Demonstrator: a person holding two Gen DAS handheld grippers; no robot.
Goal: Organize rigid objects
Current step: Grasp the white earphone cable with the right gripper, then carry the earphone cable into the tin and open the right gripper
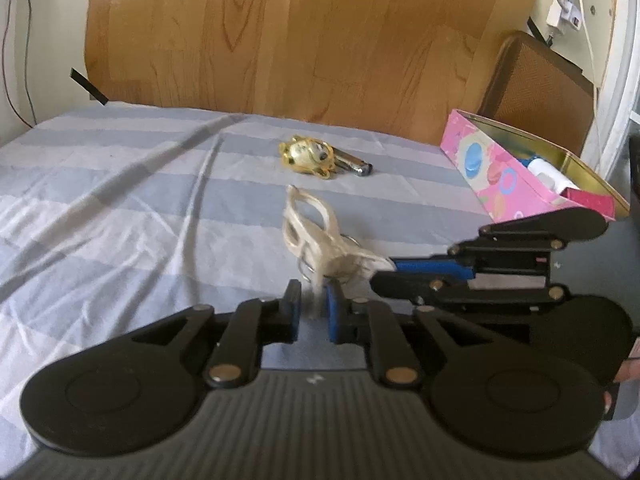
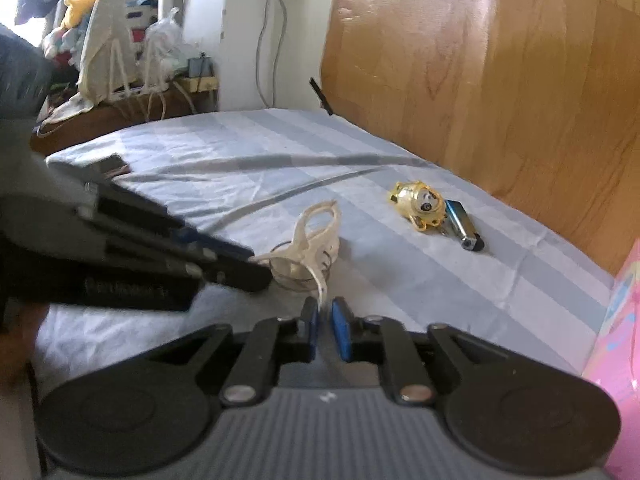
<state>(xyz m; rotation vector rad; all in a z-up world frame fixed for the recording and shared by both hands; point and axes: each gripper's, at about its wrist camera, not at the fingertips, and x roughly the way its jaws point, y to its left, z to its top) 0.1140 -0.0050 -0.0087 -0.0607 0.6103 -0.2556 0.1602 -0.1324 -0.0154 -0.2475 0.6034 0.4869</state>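
My left gripper [image 1: 314, 312] sits at lower centre of its frame, jaws narrowed to a slim gap with a strand of the cream cord [image 1: 310, 224] hanging between the pads [image 1: 294, 312]; whether they pinch it I cannot tell. My right gripper [image 2: 325, 326] shows the same from its side: jaws almost together, a cord [image 2: 316, 236] end dropping into the gap. The cord, with its key rings, is at mid-frame on the striped sheet [image 1: 120, 184], both grippers meeting at it.

At the right edge of the left view stands the pink box [image 1: 500, 176], open, gold inside. In it lie a white roll [image 1: 550, 172] and something red [image 1: 592, 202], with a bit of blue behind.

Above centre, the yellow toy [image 1: 308, 156] lies touching a lighter [image 1: 354, 164], well apart from the box.
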